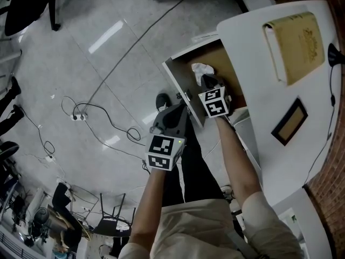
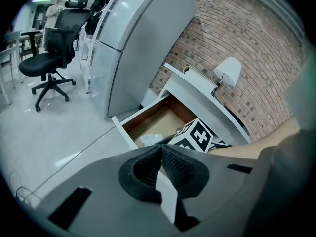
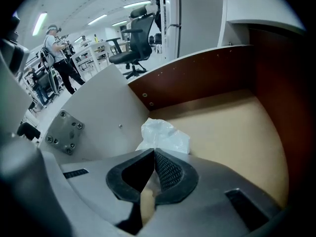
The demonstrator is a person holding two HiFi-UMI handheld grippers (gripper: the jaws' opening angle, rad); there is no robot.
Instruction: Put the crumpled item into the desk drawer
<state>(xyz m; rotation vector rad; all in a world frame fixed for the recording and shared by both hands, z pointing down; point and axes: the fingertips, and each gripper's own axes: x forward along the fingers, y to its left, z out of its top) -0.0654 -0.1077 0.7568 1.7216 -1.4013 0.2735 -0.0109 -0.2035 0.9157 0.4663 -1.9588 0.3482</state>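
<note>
Fingers [image 3: 170,171] of our right gripper [image 3: 153,151] were pressed together at the tips, and those tips pinched the near edge of the crumpled white wad [image 3: 165,135] of thin paper or plastic. The wad rested on the pale floor of the open drawer [image 3: 197,78], which had a white front and brown wooden walls, and it lay close to the front panel. A square metal plate [image 3: 64,131] with screws sat on the inside of that panel, just left of the wad. In the head view our right gripper reached down into the drawer, its marker cube above the drawer's near side.

Our left gripper [image 2: 161,147] had its fingers closed on each other with nothing between them. It hung in the air outside the drawer, just before the front panel and to the left of the right gripper.

Beyond the drawer lay the white bench [image 1: 280,144], carrying a tan hardcover book [image 1: 295,45] and a small dark-framed flat panel [image 1: 289,122], well apart from each other. Farther off we saw a white lamp head [image 2: 228,70] before a red brick wall [image 2: 237,33], a black office chair [image 2: 47,63], and thin cables [image 1: 97,112] on the pale grey floor [image 1: 108,53].
</note>
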